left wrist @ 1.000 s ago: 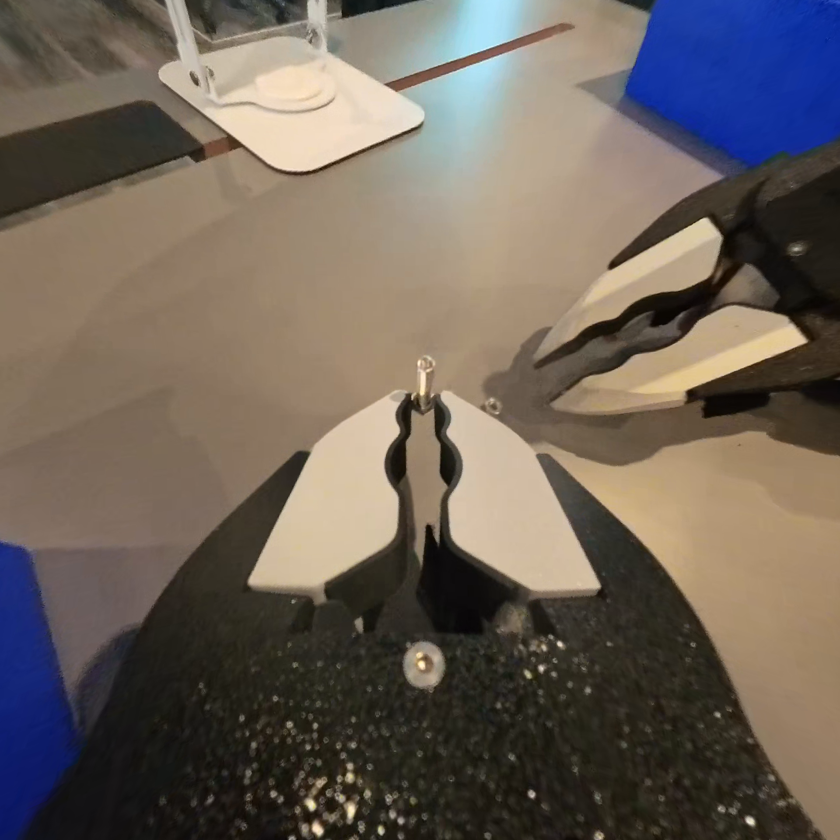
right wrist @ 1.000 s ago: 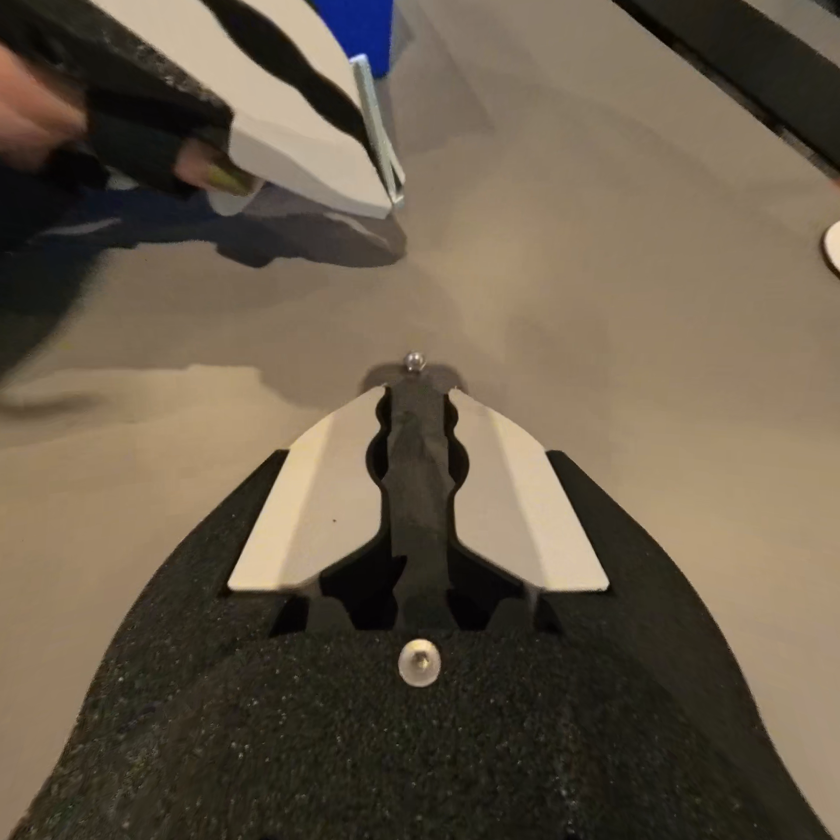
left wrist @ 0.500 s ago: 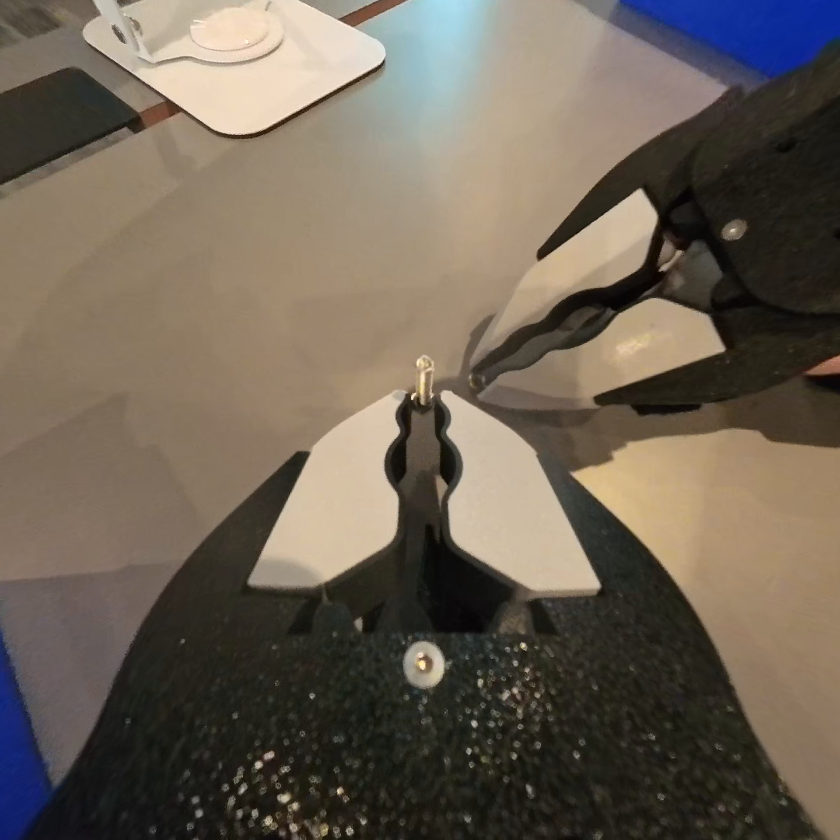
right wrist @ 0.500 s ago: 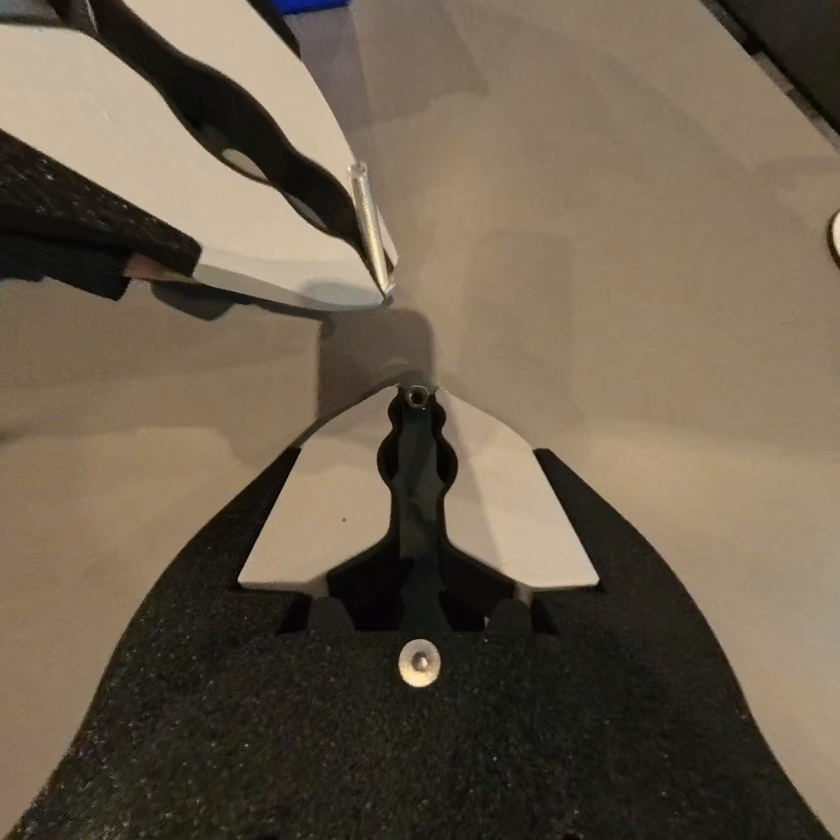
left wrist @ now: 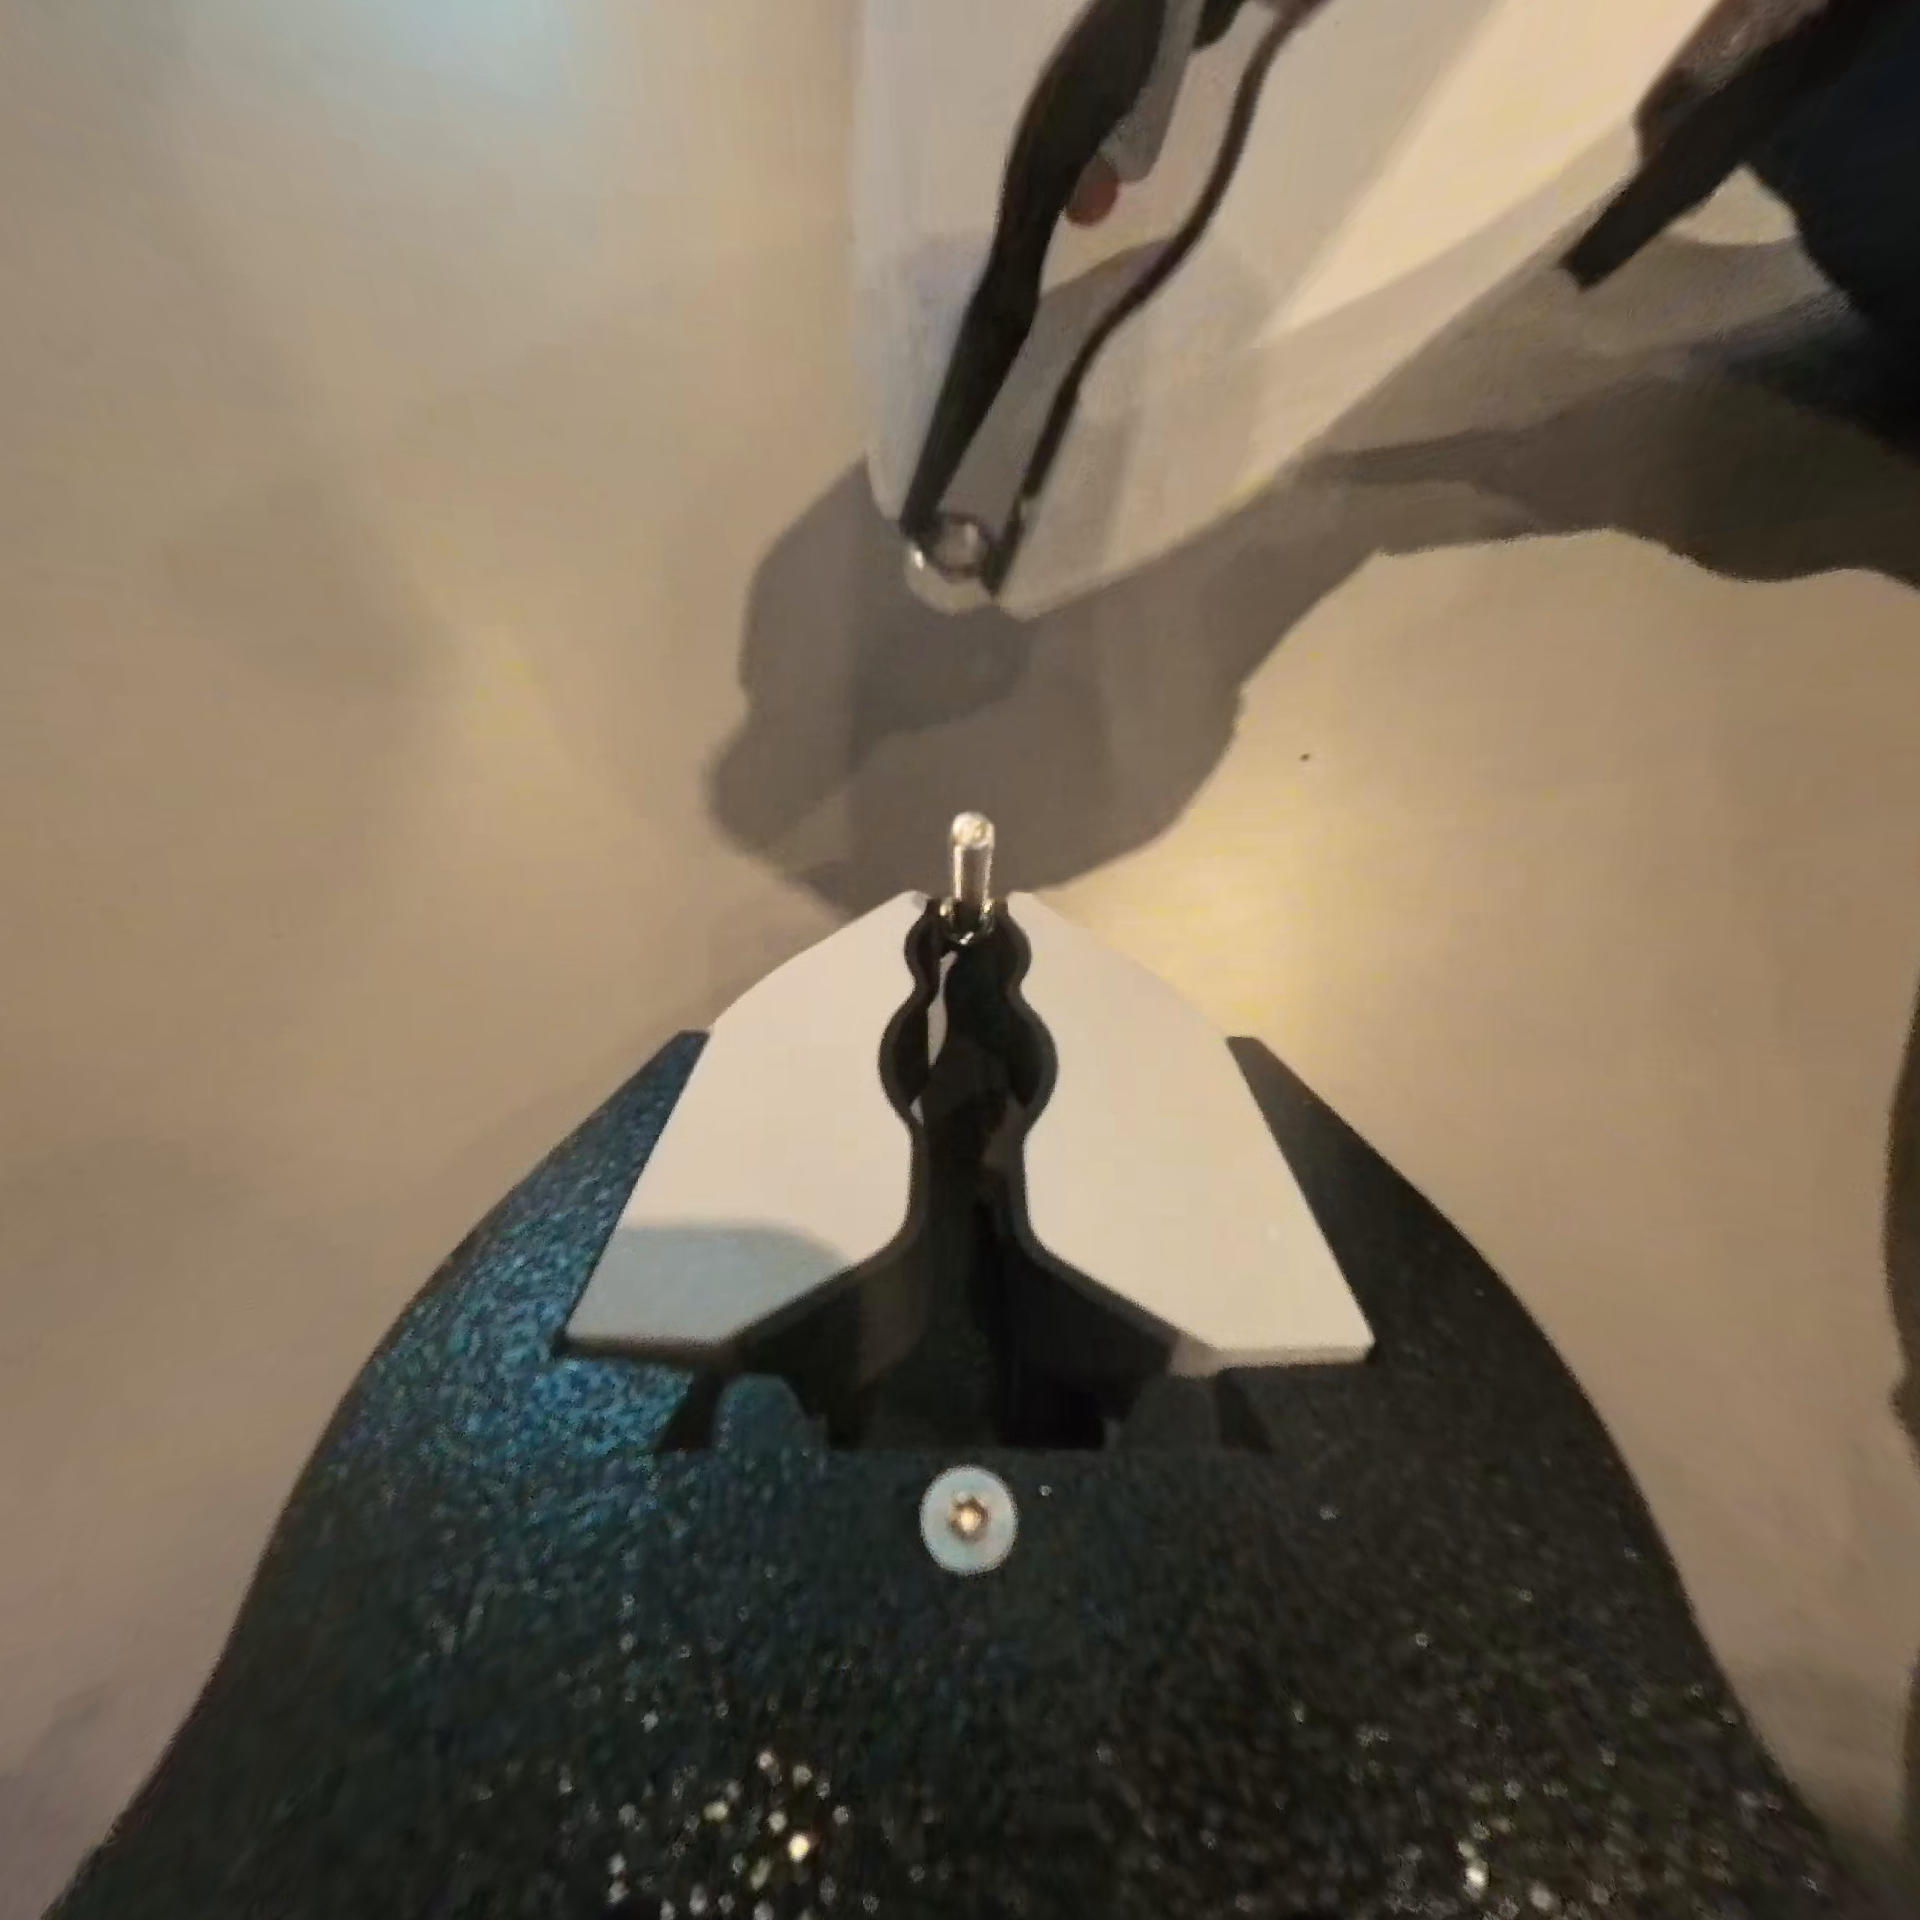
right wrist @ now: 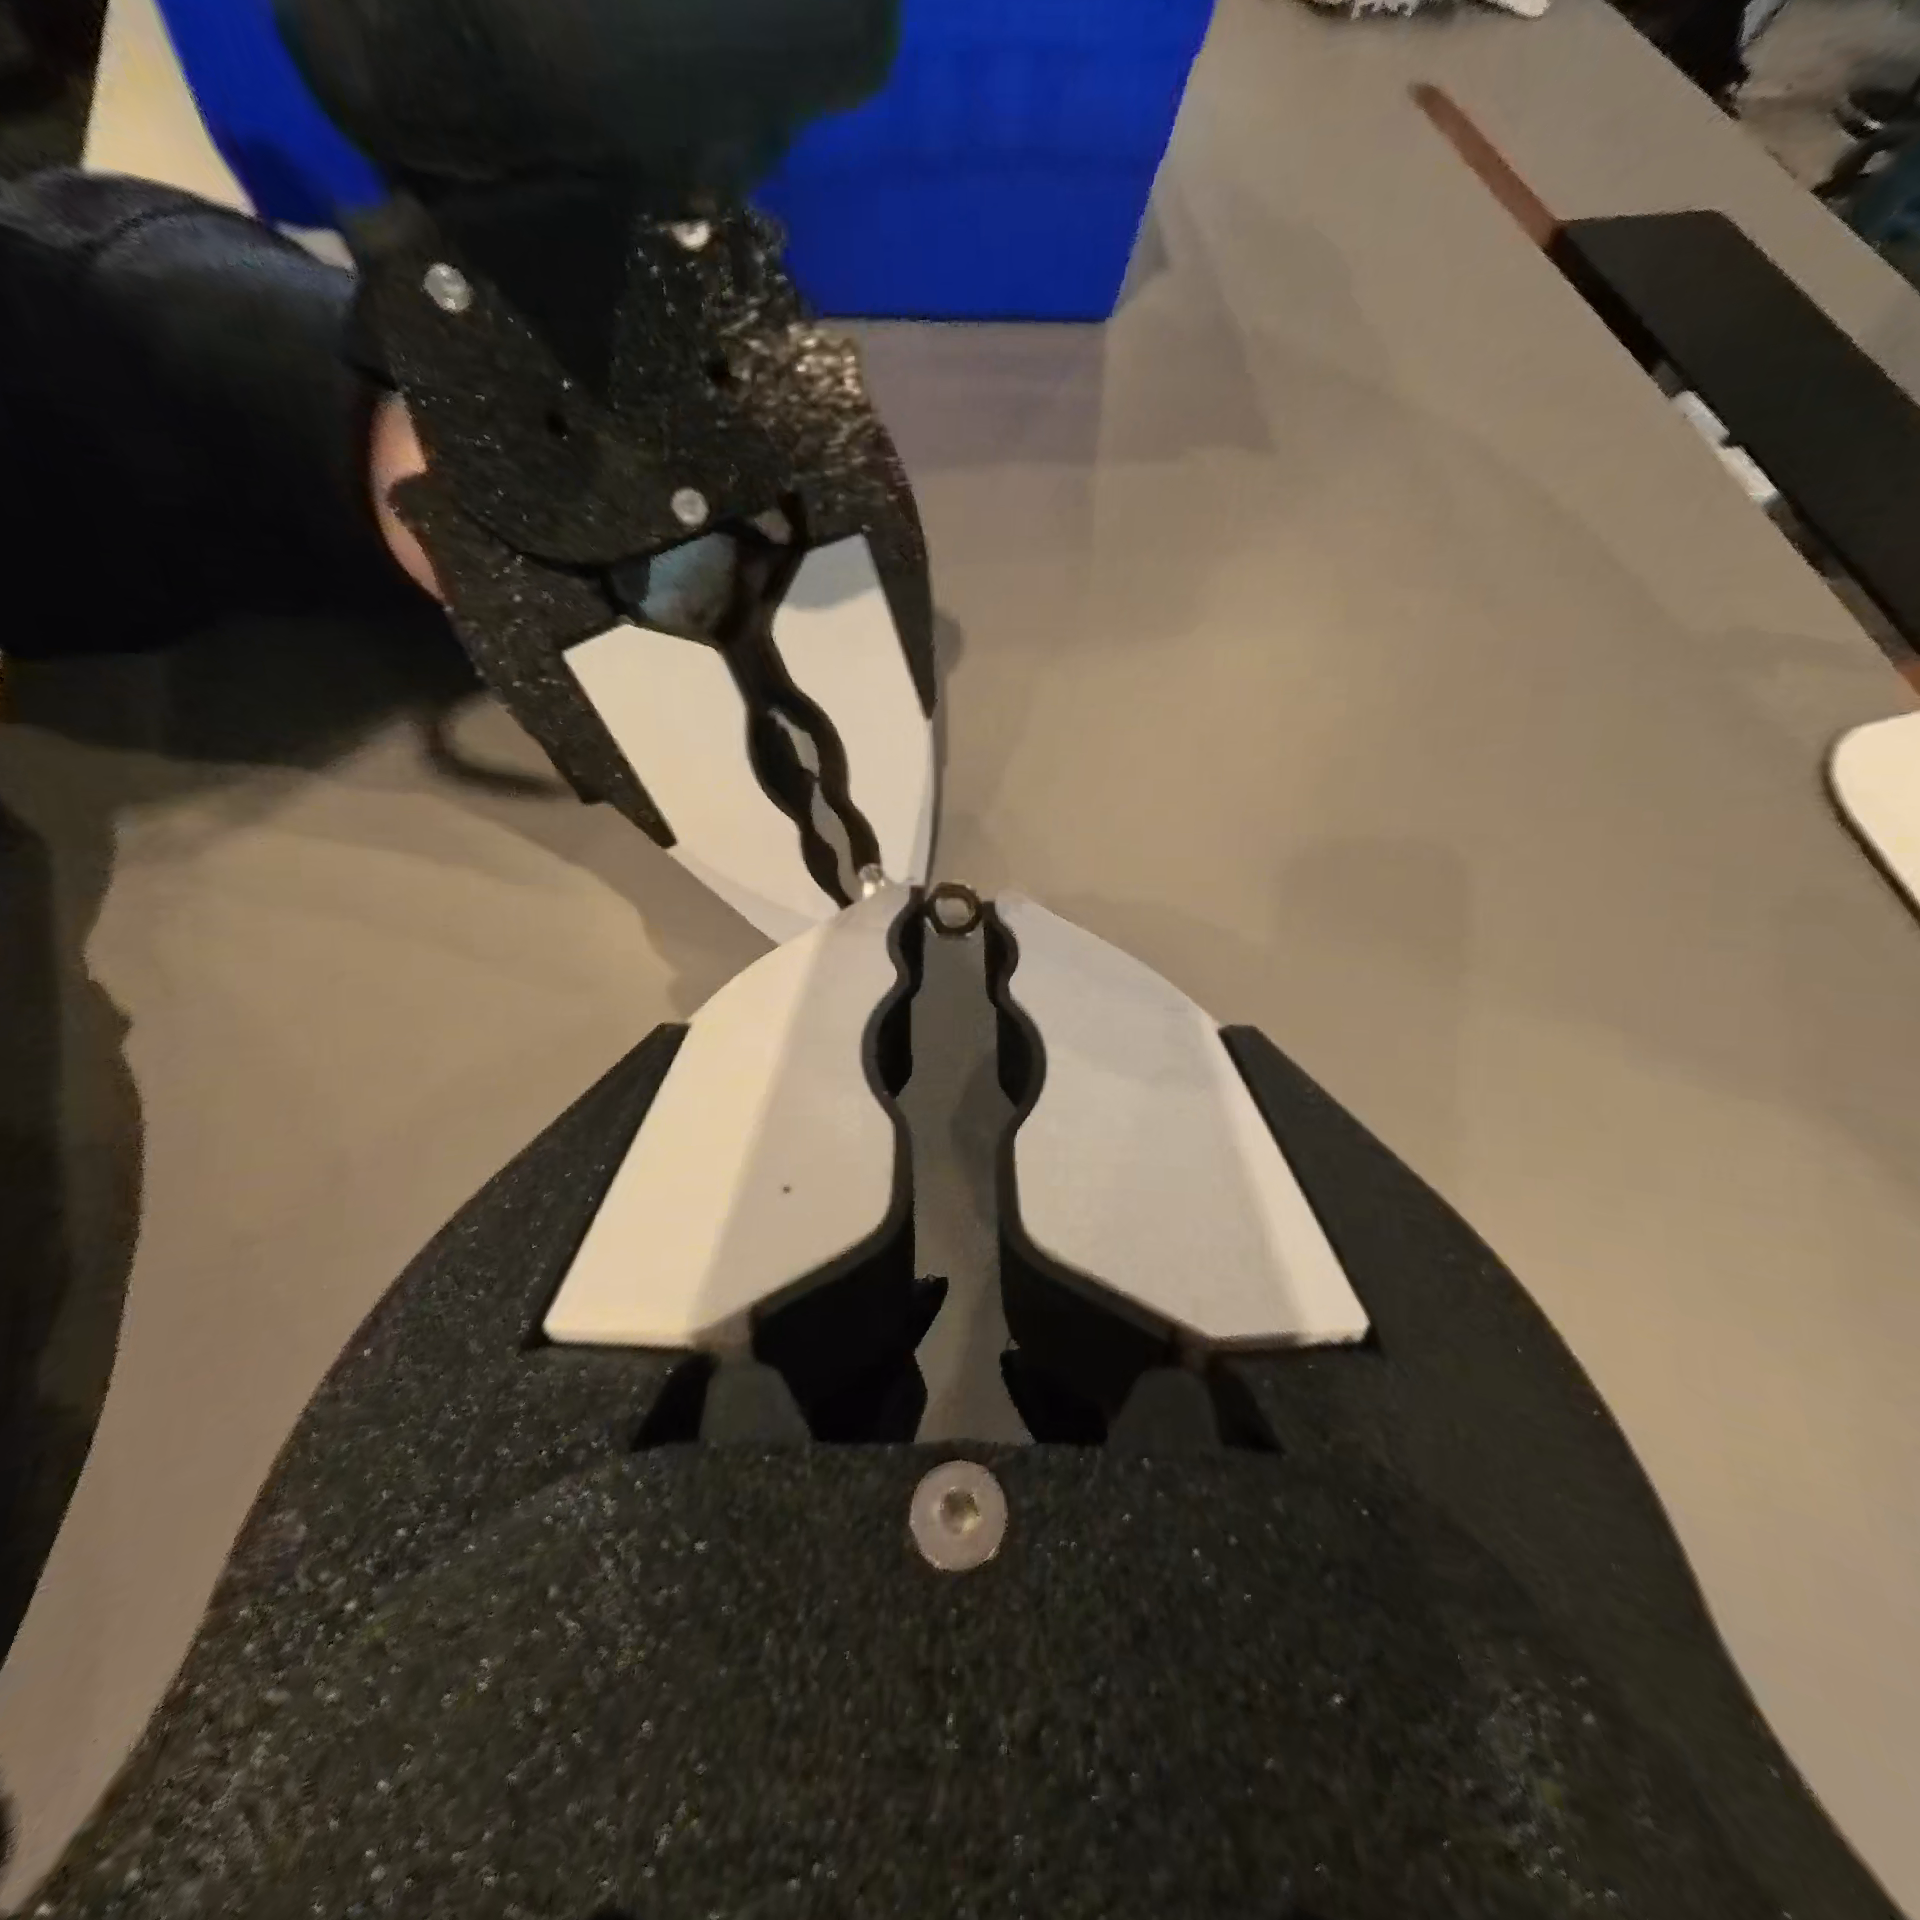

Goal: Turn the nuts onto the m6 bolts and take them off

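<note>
Two small, stiff, slippery steel parts were pinched at fingertips: bolt (left wrist: 971,871) by left gripper (left wrist: 966,914), nut (right wrist: 948,916) by right gripper (right wrist: 948,914); tips nearly touching.

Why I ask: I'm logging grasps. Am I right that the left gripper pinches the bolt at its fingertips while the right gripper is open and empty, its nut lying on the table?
Not quite. The left gripper does pinch the bolt, but the right gripper is shut on the nut, held at its fingertips off the table. The right wrist view shows it.

A lab-like workspace: a bare grey table (right wrist: 1351,582), blue panel (right wrist: 987,156) behind, black pad (right wrist: 1756,353) along the edge.
</note>
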Available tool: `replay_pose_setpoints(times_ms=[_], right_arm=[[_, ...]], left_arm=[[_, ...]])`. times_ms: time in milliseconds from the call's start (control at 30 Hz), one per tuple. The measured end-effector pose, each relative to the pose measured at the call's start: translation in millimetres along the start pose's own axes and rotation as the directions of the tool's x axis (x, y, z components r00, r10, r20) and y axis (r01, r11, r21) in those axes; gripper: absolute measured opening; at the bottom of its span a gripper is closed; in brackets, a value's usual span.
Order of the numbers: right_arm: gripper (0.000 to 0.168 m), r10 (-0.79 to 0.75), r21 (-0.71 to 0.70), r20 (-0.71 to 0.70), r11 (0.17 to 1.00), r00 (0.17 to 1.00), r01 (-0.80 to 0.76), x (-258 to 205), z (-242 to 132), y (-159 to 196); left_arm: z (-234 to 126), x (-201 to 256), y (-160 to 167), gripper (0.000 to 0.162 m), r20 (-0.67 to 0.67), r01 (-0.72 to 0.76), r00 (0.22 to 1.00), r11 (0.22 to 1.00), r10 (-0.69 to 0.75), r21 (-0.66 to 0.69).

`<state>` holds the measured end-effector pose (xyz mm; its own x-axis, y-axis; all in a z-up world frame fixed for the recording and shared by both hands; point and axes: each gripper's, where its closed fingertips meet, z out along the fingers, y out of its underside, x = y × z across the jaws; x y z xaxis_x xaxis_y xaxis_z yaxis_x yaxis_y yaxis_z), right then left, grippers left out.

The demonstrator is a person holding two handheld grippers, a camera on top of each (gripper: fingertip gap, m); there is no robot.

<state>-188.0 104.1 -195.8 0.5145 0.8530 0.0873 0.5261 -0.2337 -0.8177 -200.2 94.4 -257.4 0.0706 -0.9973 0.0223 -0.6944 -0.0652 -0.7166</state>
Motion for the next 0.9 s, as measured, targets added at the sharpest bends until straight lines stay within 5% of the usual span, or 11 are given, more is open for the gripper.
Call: replay_pose_setpoints(times_ms=[33, 900], right_arm=[[0.011, -0.012, -0.014, 0.015, 1.000, 1.000, 0.012, -4, 2, 1], [0.011, -0.084, -0.147, 0.051, 0.985, 0.995, 0.090, -21, 19, 8]], left_arm=[[0, 1, 0, 0.009, -0.007, 0.001, 1.000, 1.000, -0.001, 0.002], [1, 4, -1, 0.009, -0.005, -0.011, 1.000, 1.000, 0.011, -0.020]])
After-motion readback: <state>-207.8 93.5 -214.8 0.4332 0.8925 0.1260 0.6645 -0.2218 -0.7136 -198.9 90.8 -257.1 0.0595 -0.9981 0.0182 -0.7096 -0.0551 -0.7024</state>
